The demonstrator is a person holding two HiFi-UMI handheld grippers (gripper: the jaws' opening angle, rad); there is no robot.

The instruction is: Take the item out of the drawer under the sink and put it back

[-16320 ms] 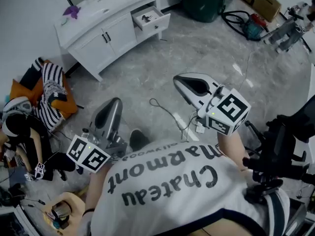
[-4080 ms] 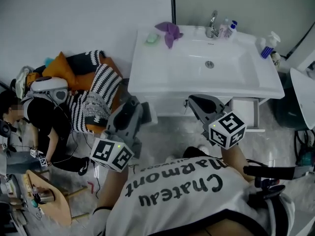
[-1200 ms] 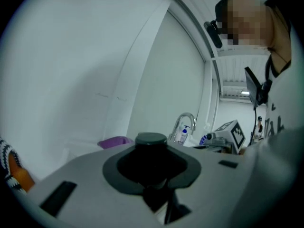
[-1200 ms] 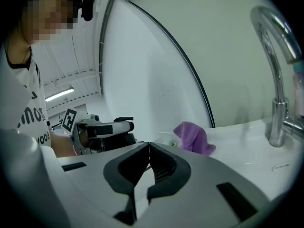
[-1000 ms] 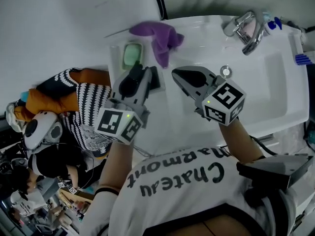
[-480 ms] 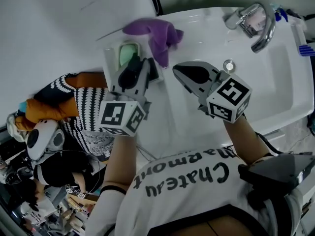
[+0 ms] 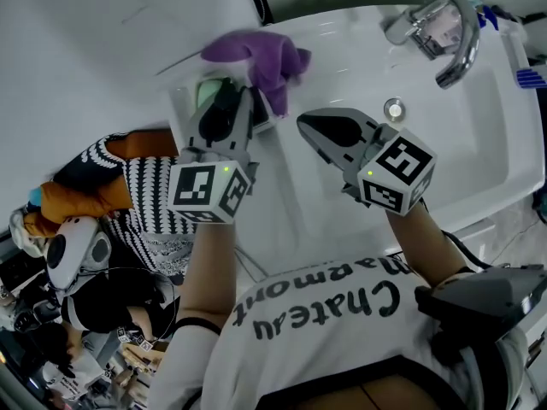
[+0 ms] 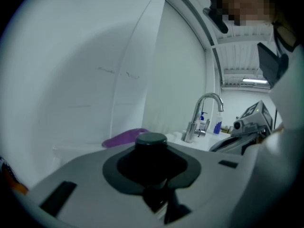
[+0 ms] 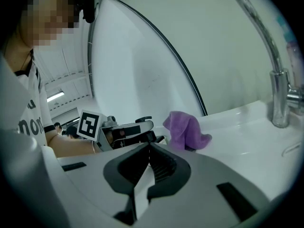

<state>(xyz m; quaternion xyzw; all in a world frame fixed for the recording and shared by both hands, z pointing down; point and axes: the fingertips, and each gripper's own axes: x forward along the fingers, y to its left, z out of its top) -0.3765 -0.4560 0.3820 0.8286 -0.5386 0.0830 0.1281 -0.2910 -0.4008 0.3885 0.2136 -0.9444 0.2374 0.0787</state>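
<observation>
Surfaces: the sink (image 7: 487,135) is glossy white and one-piece, with a rounded basin, a small round metal drain (image 7: 393,108) and a curved chrome tap (image 7: 449,37) at its far edge. A soft, crumpled purple cloth (image 7: 256,56) lies at the far left of the counter.

Left gripper (image 7: 226,108): its jaws are clamped on a dark item (image 8: 151,140) with a flat, round, matte top. We see it over the left end of the counter, at the soap dish (image 7: 178,101) and just beside the cloth.

Right gripper (image 7: 309,125): its ribbed dark pads meet with nothing between them. It hangs over the counter between the cloth and the drain.

Against the frame half a second ago, the left gripper now reaches further over the soap dish and covers more of it. The right gripper sits about where it was. At the start of the recording a small dark item lay in the open drawer.

Containers: the pale rectangular soap dish holds a green soap bar (image 7: 206,92), mostly covered by the left gripper.
</observation>
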